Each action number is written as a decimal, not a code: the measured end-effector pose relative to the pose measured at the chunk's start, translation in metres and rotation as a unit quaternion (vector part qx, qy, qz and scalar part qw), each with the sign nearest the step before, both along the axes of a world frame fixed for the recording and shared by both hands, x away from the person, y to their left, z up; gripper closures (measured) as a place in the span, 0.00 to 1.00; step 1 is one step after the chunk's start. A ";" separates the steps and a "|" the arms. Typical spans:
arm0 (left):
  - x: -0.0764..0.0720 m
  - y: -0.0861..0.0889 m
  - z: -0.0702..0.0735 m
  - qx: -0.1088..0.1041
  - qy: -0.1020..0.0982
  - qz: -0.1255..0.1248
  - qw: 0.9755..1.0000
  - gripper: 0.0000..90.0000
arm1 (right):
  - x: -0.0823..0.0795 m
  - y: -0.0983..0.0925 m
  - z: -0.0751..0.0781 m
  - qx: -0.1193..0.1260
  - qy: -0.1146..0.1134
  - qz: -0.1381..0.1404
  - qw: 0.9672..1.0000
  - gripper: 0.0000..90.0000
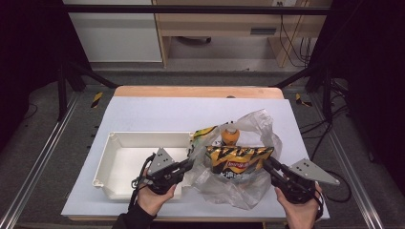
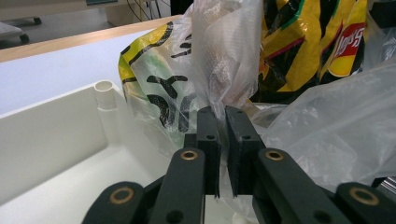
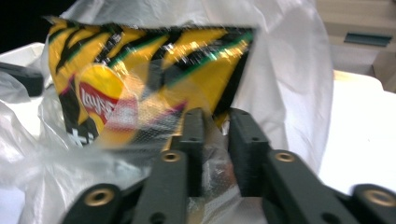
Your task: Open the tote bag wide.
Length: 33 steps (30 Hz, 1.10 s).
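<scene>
Nearest the person, the two hands are coming in low over the front edge of the desk [image 1: 143,112], each carrying tongs aimed inward at the clear plastic bag [image 1: 248,188], the landmark for this record.

The left tongs [image 1: 190,163] are lying level at the bag's left side, partly over the white tray [image 1: 107,157]. Their jaws are standing almost together, pinching a gathered fold of the bag's thin film, as the left gripper view shows [image 2: 223,95].

The right tongs [image 1: 266,163] are reaching in from the bag's right side, tilted slightly inward. Their jaws are standing narrowly apart, with crinkled film [image 3: 212,163] between them; whether the pads are pressing on it cannot be told, as that view is blurred.

Inside the bag, a glossy yellow-and-black crisp packet [image 1: 239,158] is standing upright between the two tongs. Behind it, an orange bottle [image 1: 230,136] is rising through the bag's open mouth. A second yellow packet [image 1: 203,132] is sitting at the bag's far left, against the tray's corner.

The tray, rigid and rectangular, is adjoining the bag's left side. The desk is carrying a pale sheet over a wooden top.
</scene>
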<state>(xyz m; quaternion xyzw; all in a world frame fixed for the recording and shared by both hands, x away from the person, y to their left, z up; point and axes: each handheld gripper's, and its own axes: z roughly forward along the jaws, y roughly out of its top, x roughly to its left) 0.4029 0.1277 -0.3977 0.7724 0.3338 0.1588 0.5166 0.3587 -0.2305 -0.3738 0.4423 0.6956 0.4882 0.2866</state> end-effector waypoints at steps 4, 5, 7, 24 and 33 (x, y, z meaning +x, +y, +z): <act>0.000 -0.001 -0.002 0.004 0.001 0.000 1.000 0.94 | -0.002 -0.007 -0.006 -0.011 0.019 -0.002 1.000 0.97; -0.001 -0.001 -0.002 0.005 0.001 -0.001 1.000 0.94 | -0.001 -0.008 -0.008 -0.012 0.026 -0.002 1.000 0.99; -0.001 -0.002 -0.004 0.006 0.001 0.000 1.000 0.94 | 0.000 -0.009 -0.013 -0.017 0.037 -0.007 0.999 1.00; -0.007 -0.015 -0.020 0.039 -0.011 -0.002 0.999 0.91 | 0.021 -0.021 -0.081 -0.023 0.120 -0.023 0.992 0.97; -0.008 -0.013 -0.015 0.026 -0.017 -0.004 1.000 0.80 | 0.029 -0.017 -0.088 -0.026 0.123 -0.008 0.992 0.83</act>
